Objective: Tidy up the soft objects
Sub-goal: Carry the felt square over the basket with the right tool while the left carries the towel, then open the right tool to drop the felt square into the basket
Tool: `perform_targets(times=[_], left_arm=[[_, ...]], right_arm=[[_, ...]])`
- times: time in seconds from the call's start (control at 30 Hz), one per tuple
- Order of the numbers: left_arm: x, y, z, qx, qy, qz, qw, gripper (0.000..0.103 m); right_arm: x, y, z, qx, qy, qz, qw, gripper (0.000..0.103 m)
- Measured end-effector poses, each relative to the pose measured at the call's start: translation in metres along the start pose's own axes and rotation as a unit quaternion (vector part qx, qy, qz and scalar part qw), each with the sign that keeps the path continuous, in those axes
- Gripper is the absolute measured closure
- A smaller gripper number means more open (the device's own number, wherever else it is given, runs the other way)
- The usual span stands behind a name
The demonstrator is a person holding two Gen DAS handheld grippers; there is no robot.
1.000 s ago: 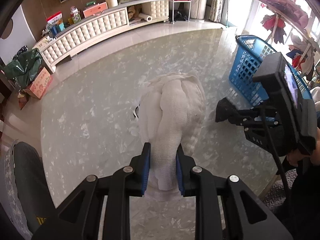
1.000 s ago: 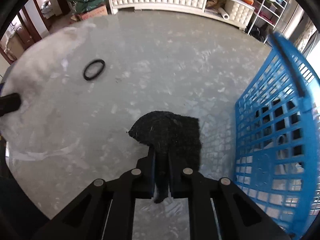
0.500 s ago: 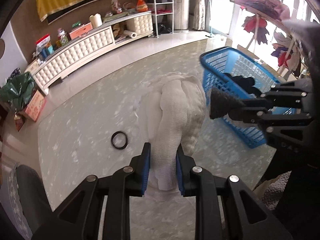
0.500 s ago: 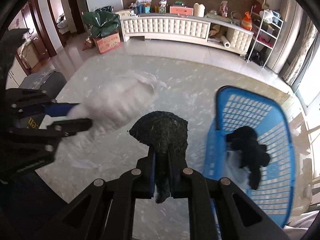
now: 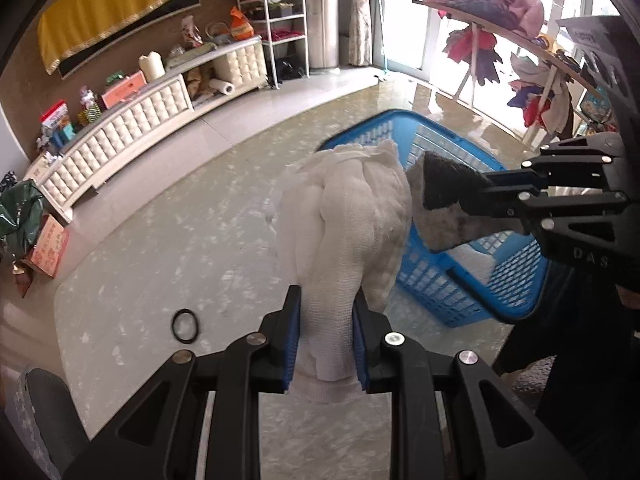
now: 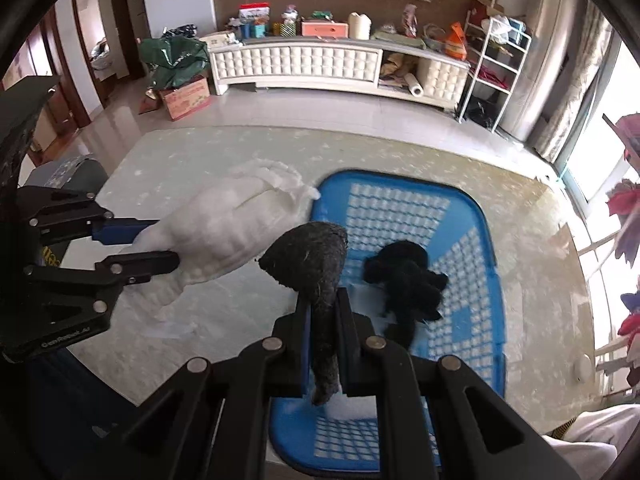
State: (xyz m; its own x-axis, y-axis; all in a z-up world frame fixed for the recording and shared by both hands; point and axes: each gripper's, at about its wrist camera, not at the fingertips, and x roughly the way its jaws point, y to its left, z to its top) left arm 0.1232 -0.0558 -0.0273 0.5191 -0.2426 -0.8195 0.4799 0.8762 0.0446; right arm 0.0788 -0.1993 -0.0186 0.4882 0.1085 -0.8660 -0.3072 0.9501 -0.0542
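My left gripper (image 5: 326,334) is shut on a white knitted glove (image 5: 348,224), held up in the air beside the blue basket (image 5: 436,284). The glove also shows in the right wrist view (image 6: 228,236), left of the basket (image 6: 400,204). My right gripper (image 6: 323,322) is shut on a dark grey cloth (image 6: 316,256) and holds it above the basket's near left part. That cloth shows in the left wrist view (image 5: 444,184) too. A black soft item (image 6: 408,272) and something white lie inside the basket.
A black ring (image 5: 185,325) lies on the marbled glass table (image 5: 160,248) at the left. A white cabinet (image 6: 296,66) lines the far wall. A clothes rack (image 5: 500,20) stands at the right by the window.
Both grippers have risen from the table with their loads and swung over toward the basket. The basket's inside has come into view below the right gripper.
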Motion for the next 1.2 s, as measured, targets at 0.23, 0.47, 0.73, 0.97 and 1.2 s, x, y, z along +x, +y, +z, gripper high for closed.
perform_targets(times=[0.23,0.47,0.73,0.97,1.2], left_arm=[[0.014,-0.020,0.013,0.017,0.012,-0.018,0.9996,0.082],[0.034,-0.028,0.020,0.023,0.034,-0.014,0.9990,0.082],[0.045,-0.035,0.024,0.029,0.047,-0.017,0.9984,0.082],[0.040,-0.035,0.024,0.031,0.042,-0.020,0.9984,0.082],[0.037,-0.035,0.022,0.033,0.034,-0.021,0.9986,0.082]], right_arm=[[0.013,-0.038,-0.012,0.026,0.028,-0.022,0.999,0.093],[0.034,-0.050,-0.021,0.028,0.052,-0.035,0.998,0.093],[0.036,-0.067,-0.028,0.040,0.072,-0.024,0.996,0.092],[0.040,-0.064,-0.046,0.040,0.099,-0.025,0.994,0.074],[0.020,-0.062,-0.051,0.033,0.089,-0.021,0.995,0.022]])
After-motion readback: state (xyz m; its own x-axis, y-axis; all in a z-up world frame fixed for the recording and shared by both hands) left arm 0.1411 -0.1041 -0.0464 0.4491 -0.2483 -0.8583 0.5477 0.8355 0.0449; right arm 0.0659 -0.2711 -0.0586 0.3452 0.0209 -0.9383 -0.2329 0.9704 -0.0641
